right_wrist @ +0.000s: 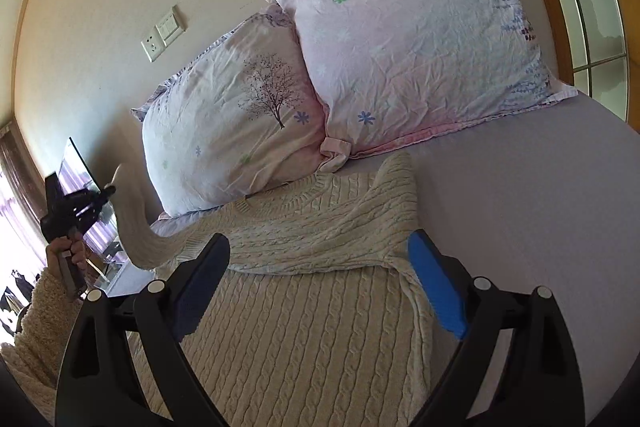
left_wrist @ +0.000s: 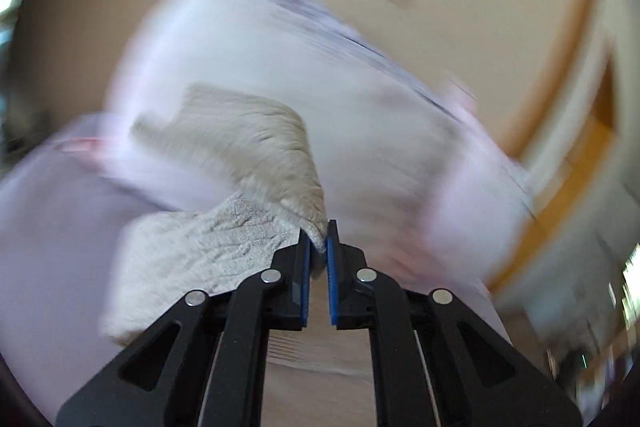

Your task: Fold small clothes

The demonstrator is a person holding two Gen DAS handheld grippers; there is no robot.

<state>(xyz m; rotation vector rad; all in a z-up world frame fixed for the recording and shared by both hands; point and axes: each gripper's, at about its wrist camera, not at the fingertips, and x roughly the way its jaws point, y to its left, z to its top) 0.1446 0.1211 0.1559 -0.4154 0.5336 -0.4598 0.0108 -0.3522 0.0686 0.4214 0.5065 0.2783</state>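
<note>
A cream cable-knit sweater (right_wrist: 304,291) lies on the lavender bed sheet (right_wrist: 540,227), its right sleeve folded across the chest. My left gripper (left_wrist: 319,247) is shut on the end of the sweater's left sleeve (left_wrist: 248,147), lifted off the bed; that view is motion-blurred. In the right wrist view the left gripper (right_wrist: 110,191) shows at far left, holding the raised sleeve (right_wrist: 136,227). My right gripper (right_wrist: 320,247) is open and empty, hovering just above the sweater's body.
Two floral pillows (right_wrist: 408,39) (right_wrist: 232,123) lie at the head of the bed against a beige wall with a socket and switch (right_wrist: 162,35). A wooden-framed window (right_wrist: 580,7) is at the right. Bare sheet lies right of the sweater.
</note>
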